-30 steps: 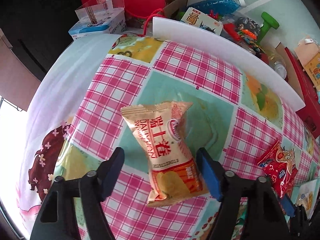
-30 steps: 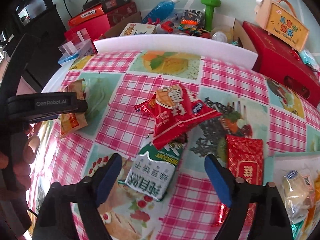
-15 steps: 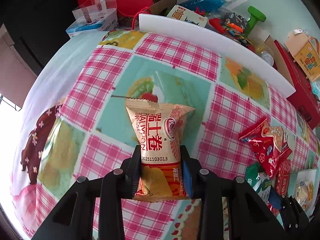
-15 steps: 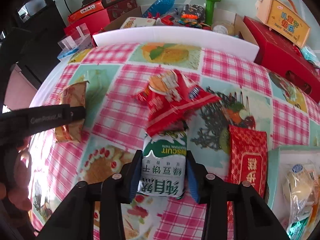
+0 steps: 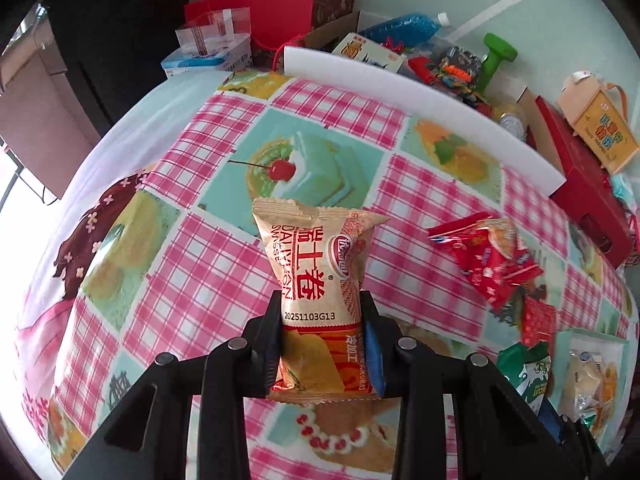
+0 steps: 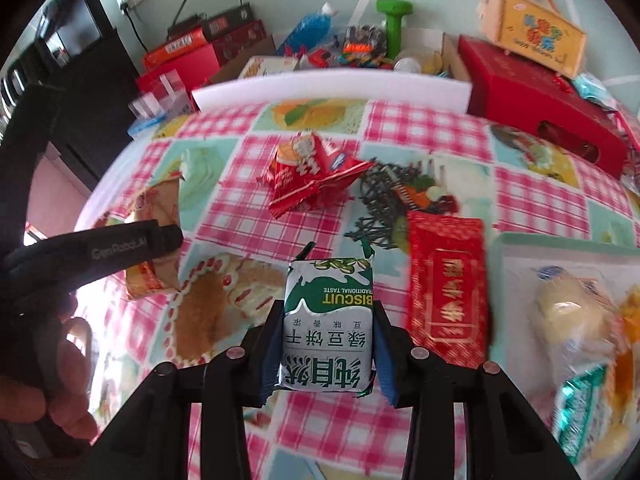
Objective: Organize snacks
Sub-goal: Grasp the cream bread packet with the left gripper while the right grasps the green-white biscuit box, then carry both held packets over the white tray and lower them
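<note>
Now we have both tools clamped and lifted off the desk, where a second ago they stood apart: left tool on the gold snack pack, right tool on the green biscuit pack, both ready for sorting.

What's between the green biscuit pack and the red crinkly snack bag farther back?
Nothing. In the right wrist view, only bare checkered tablecloth shows between the green biscuit pack and the red snack bag.
</note>
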A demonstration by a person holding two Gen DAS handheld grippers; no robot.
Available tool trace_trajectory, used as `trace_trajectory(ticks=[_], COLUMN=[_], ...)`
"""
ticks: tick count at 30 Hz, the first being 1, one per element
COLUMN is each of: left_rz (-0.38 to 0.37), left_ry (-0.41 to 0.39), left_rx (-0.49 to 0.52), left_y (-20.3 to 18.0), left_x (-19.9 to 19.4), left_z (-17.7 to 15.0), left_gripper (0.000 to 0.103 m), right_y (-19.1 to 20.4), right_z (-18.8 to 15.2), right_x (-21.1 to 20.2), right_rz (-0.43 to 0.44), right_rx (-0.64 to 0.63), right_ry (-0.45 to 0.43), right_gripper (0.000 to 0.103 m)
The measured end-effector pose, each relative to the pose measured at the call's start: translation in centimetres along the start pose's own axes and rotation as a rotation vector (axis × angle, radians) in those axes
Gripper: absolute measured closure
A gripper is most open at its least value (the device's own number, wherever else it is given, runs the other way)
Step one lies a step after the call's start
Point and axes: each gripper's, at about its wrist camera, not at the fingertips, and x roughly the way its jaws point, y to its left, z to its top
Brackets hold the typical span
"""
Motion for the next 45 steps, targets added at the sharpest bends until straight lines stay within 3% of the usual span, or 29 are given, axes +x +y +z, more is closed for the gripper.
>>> trace_trajectory(ticks=[11, 20, 28, 33, 45], left_rz=[-0.077, -0.147, -0.191, -0.227, -0.333], left_ry=[-0.081, -0.117, -0.116, -0.097, -0.049], left_rx=[-0.007, 0.092, 0.157, 0.208, 0.427], left_y=[-3.5, -8.0, -10.9, -13.0, -20.3], left_x=[-5.2, -7.7, -8.4, -8.5, -9.5], left_z=[-2.9, -4.9, -6.0, -7.0, -11.8], left_gripper=[0.067, 0.067, 0.067, 0.067, 0.067], right_y=[-4.1, -8.3, -12.2, -15.8, -23.5], right_z=[-2.3, -4.1, -4.5, -5.2, -7.4], right_x=[-6.3, -9.2, -10.7, -11.8, -13.4], right_rz=[0.013, -0.017, -0.031, -0.089, -0.206], right_rx=[0.121, 0.231, 0.32, 0.405, 0.578], right_ry=[-0.109, -0.155, -0.195, -0.21, -0.216], right_gripper=[0.061, 0.061, 0.061, 0.061, 0.06])
